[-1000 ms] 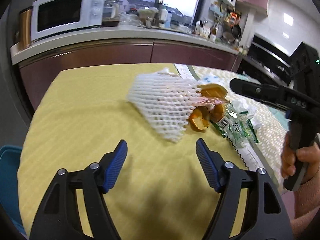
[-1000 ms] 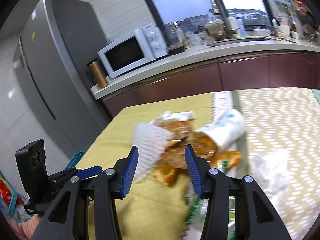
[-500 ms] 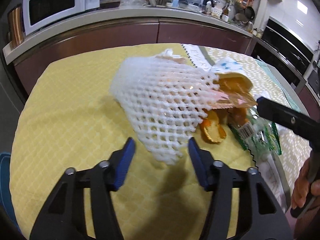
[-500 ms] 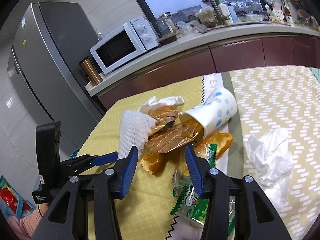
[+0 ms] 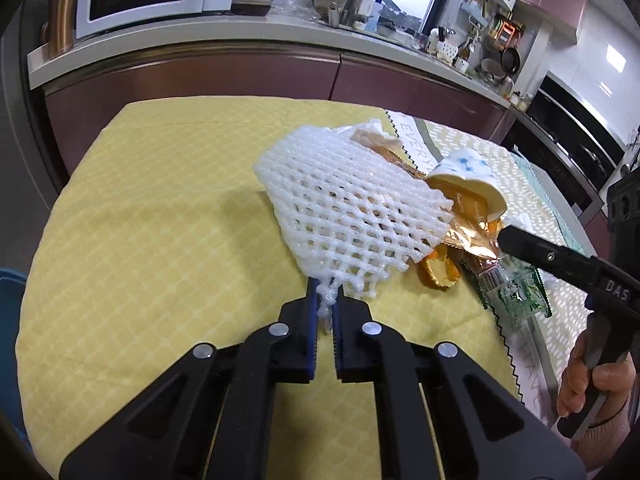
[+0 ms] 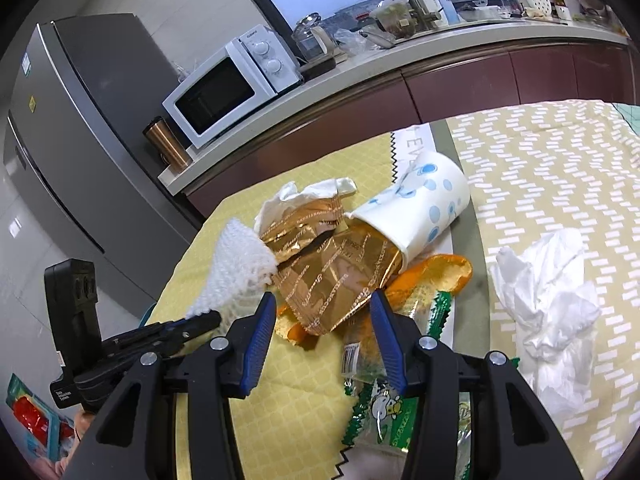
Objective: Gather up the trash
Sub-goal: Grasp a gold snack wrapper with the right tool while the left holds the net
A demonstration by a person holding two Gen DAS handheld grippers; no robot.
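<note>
Left tongs: my left gripper [image 5: 325, 309] is clamped together on the near corner of the foam net [image 5: 352, 216]; it holds the net and nothing else.
Net's lie: its long axis runs away from my left tongs, ahead and slightly to the right, its far end resting on the rest of the pile.
Right tongs: my right gripper [image 6: 324, 322] stands apart, empty, fingers either side of the gold wrapper [image 6: 336, 276] just ahead.
Nearer hand: the right one, for the wrapper; the paper cup [image 6: 416, 208] lies on its side beyond it, mouth toward me.
Coming move, as I judge: close on the wrapper's near edge.
Materials: net soft, springy, open mesh; wrapper crinkled, shiny foil; cup stiff, dotted; orange peel [image 6: 436, 276] curled beneath; green packet [image 6: 384, 408] glossy, below my right fingers; crumpled tissue [image 6: 548, 292] well to the right.
Surface: quilted yellow tablecloth [image 5: 152, 208].
</note>
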